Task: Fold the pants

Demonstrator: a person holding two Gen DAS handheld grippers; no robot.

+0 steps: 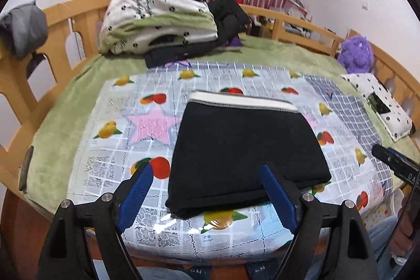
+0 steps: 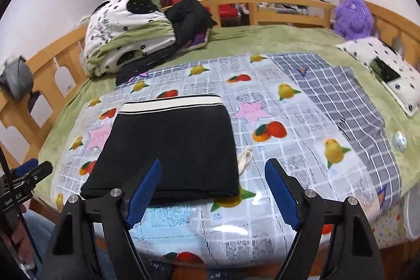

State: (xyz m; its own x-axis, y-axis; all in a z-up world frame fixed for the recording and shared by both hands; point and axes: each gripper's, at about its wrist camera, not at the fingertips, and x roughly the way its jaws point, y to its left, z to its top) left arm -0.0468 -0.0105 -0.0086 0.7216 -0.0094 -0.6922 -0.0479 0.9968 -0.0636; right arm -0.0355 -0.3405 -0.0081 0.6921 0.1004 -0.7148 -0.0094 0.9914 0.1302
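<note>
The black pants (image 1: 244, 151) lie folded into a compact rectangle on the fruit-print plastic sheet (image 1: 110, 106), with the white waistband at the far edge. They also show in the right wrist view (image 2: 170, 146). My left gripper (image 1: 207, 169) is open and empty, raised just in front of the near edge of the pants. My right gripper (image 2: 212, 164) is open and empty, over the near right corner of the pants. The right gripper's tip shows at the right of the left wrist view (image 1: 393, 162). The left gripper's tip shows at the left of the right wrist view (image 2: 29, 172).
A folded quilt pile (image 1: 157, 12) and dark clothes (image 1: 228, 17) lie at the far left of the bed. A purple plush toy (image 1: 357, 54) and a spotted pillow (image 1: 380, 104) sit at the right. A wooden rail (image 1: 302, 25) rings the bed. A grey checked cloth (image 2: 349, 101) lies right.
</note>
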